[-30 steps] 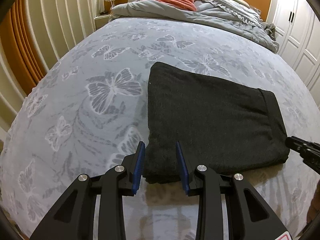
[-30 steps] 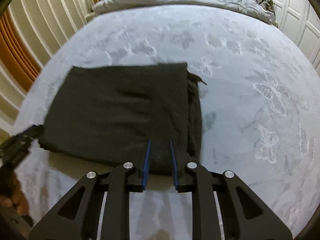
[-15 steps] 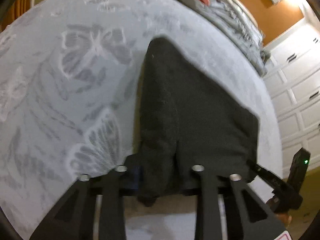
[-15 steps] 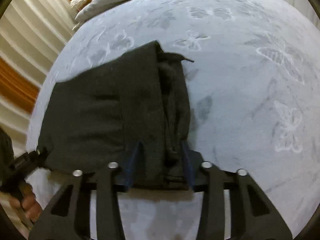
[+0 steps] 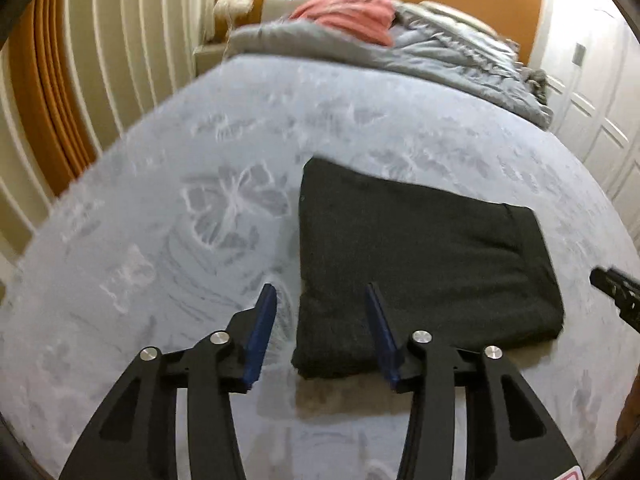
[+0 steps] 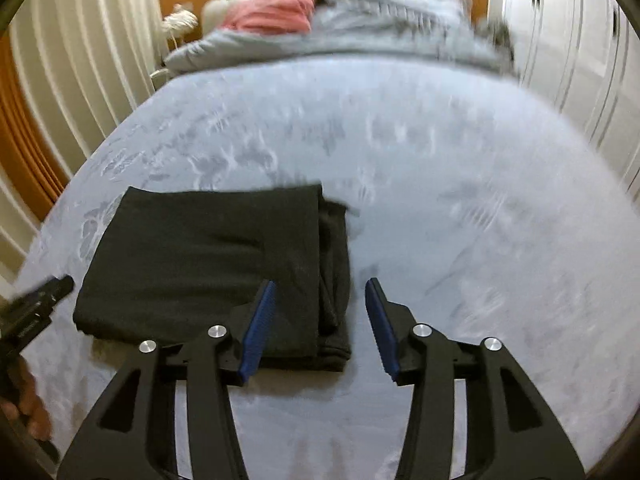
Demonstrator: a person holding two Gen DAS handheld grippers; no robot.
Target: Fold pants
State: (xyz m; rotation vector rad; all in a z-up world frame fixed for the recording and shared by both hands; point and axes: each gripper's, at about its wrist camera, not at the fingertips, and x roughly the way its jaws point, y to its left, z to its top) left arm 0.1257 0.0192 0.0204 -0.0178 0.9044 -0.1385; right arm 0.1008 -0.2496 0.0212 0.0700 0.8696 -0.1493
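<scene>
The black pants (image 5: 424, 256) lie folded into a flat rectangle on the grey butterfly-print bedspread (image 5: 200, 240). My left gripper (image 5: 322, 316) hovers above the pants' near left corner, jaws opening, blue pads clear of the cloth. In the right wrist view the same pants (image 6: 208, 256) lie left of centre. My right gripper (image 6: 320, 308) hangs over their near right edge, jaws opening, nothing pressed between the pads. Each gripper's black tip shows at the edge of the other's view.
A crumpled grey duvet (image 5: 420, 52) and a pink cloth (image 5: 348, 12) are heaped at the head of the bed. White wardrobe doors (image 5: 600, 80) stand on the right, pleated curtains (image 5: 120, 40) on the left. A hand (image 6: 28, 412) shows at lower left.
Both grippers were down on the pants' near corners half a second ago. They have since lifted back and their jaws have spread, leaving the folded pants lying flat.
</scene>
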